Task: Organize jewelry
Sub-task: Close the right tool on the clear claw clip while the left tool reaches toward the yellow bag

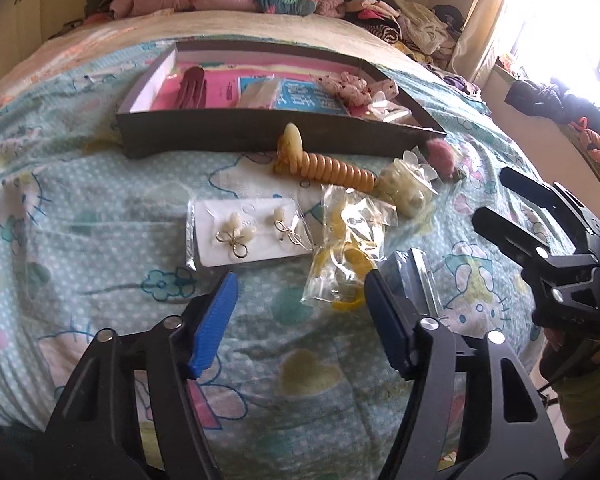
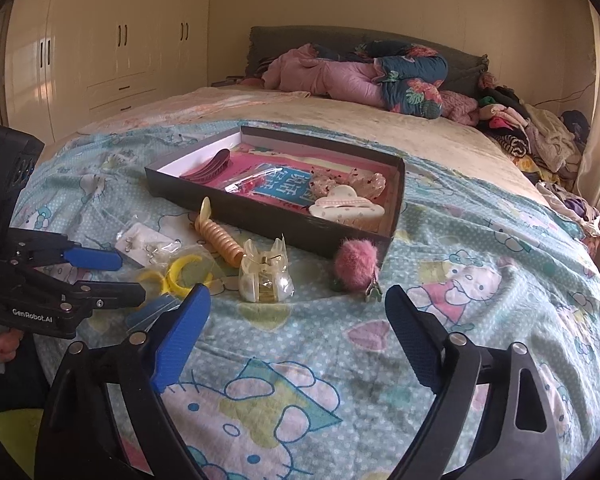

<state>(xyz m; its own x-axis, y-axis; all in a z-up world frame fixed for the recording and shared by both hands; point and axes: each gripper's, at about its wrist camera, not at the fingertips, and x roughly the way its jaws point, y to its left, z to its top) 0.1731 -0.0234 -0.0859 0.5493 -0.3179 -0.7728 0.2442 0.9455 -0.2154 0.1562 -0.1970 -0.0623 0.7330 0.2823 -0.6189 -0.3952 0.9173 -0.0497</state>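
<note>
Left gripper (image 1: 300,300): jaws apart, nothing clasped, poised over yellow-ring bag (image 1: 342,268).
Right gripper (image 2: 296,308): jaws wide, empty, above bedspread (image 2: 300,360).
Earring card (image 1: 244,236): just left of bag.
Box (image 2: 260,216): beyond, holding hair clips.
Spiral tie (image 1: 332,170): against box front.

Daylight enters from the blown-out white window (image 1: 572,36) at the upper right of the left wrist view, washing out the cream curtain (image 1: 488,12) and wall beside it; the right wrist view is evenly lit, warm, with only a bright strip on its right edge. Shadows on the pale turquoise cartoon-print bedsheet (image 2: 480,248) are soft and faint. Both views show strong fisheye bowing with dark vignetted corners, mild softness overall, and glare on the clear plastic packets (image 1: 340,256).
</note>
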